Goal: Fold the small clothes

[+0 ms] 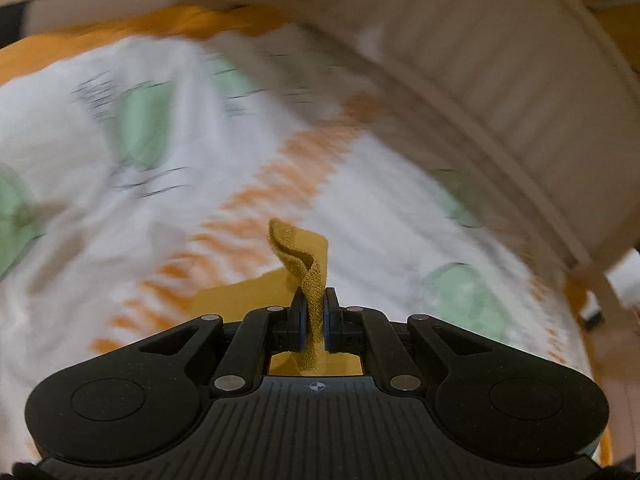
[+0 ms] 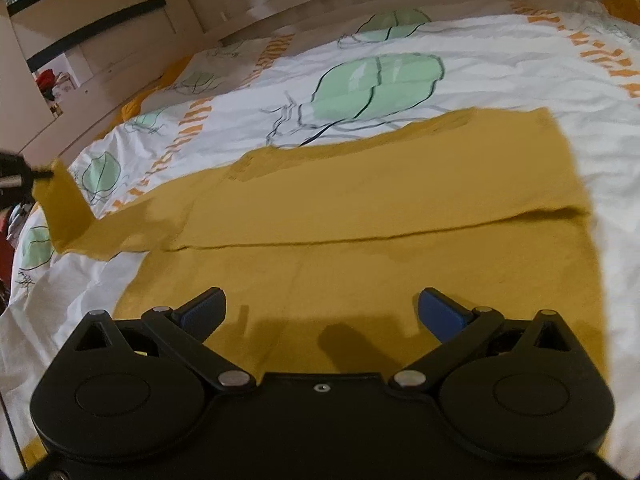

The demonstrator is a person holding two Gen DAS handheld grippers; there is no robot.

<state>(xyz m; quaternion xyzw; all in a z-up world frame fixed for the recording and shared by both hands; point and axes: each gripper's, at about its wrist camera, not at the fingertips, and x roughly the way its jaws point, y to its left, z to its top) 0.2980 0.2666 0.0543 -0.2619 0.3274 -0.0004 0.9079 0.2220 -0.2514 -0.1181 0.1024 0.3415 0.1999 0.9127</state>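
Note:
A mustard-yellow garment (image 2: 360, 208) lies spread on the bed, with one side folded over along a straight crease. My left gripper (image 1: 314, 312) is shut on an edge of this garment (image 1: 308, 264), which sticks up between the pads. In the right wrist view my left gripper (image 2: 28, 174) shows at the far left, lifting the sleeve end off the bed. My right gripper (image 2: 322, 312) is open and empty, low over the near part of the garment.
The bed has a white cover (image 2: 520, 60) printed with green leaves and orange stripes. A beige bed frame (image 1: 500, 80) runs along the far side. Wooden furniture (image 2: 100, 40) stands at the back left.

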